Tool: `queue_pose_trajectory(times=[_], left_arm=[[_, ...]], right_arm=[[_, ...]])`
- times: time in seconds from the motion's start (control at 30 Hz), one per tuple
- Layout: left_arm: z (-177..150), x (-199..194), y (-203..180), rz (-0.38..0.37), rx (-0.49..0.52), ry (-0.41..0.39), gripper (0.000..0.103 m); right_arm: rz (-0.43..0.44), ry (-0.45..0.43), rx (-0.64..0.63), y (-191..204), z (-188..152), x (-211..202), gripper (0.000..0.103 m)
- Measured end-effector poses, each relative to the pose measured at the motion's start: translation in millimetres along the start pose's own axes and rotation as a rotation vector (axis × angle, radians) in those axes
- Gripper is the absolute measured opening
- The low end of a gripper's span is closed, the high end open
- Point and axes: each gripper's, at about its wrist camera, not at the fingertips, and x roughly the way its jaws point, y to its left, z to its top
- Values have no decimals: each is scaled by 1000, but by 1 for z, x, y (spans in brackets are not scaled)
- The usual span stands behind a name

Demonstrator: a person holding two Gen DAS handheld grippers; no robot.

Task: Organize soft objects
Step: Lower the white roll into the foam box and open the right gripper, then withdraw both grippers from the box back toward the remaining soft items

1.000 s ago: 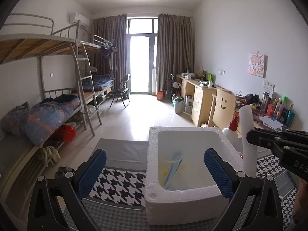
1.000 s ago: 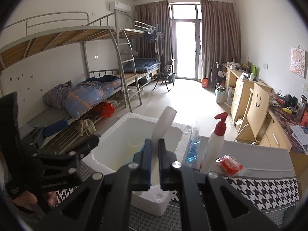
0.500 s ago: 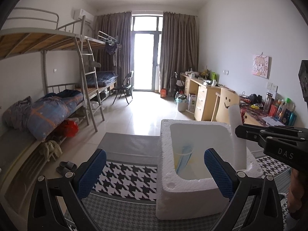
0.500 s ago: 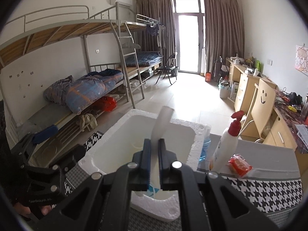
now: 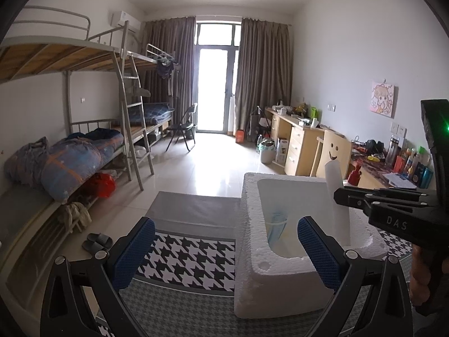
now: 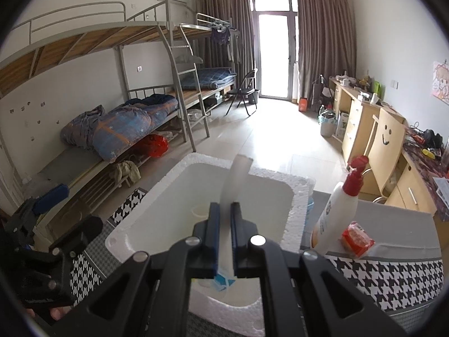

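Note:
My right gripper (image 6: 224, 236) is shut on a flat white soft tube (image 6: 235, 179) that stands upright over the open white foam box (image 6: 294, 196). The tube's lower end hangs inside the box. In the left wrist view the same tube (image 5: 334, 185) shows in the right gripper (image 5: 341, 196) above the box's right side (image 5: 280, 266). A blue and white packet (image 5: 276, 223) lies on the box's floor. My left gripper (image 5: 224, 252) is open and holds nothing, to the left of the box's near corner.
The box rests on a table with a houndstooth cloth (image 5: 190, 258). Right of the box stand a white pump bottle with a red cap (image 6: 334, 213) and a red packet (image 6: 356, 238). Bunk beds (image 5: 84, 154) line the left wall and desks (image 5: 297, 137) the right.
My right gripper has sunk with the tube, whose lower end now hangs inside the box. In the left wrist view the box has shifted to the right. The left gripper's jaws stay wide.

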Motion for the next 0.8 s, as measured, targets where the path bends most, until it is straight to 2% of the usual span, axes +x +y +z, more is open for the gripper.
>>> queue_pose_trajectory(times=[0.13,0.2,0.23,0.27,0.5,0.8], left_arm=[[0,1,1,3,-1,2,102],[0,1,2,4,0,2,102],[-1,1,2,4,0,3,102],[-1,1,2,2,-1,2,102],[2,-1,-1,-7,8,-2,102],[7,-6,-7,-20,17,-13,102]], right_arm=[[-9,18,12,-2,2,7,19],[-11,23,10,-2,2,8,35],[-9,26,16,-4,1,7,48],[-9,22,22,-5,1,6,54],[-19,-4,19,-5,-1,-5,56],[-50,-46,36,-10,-4,-19,81]])
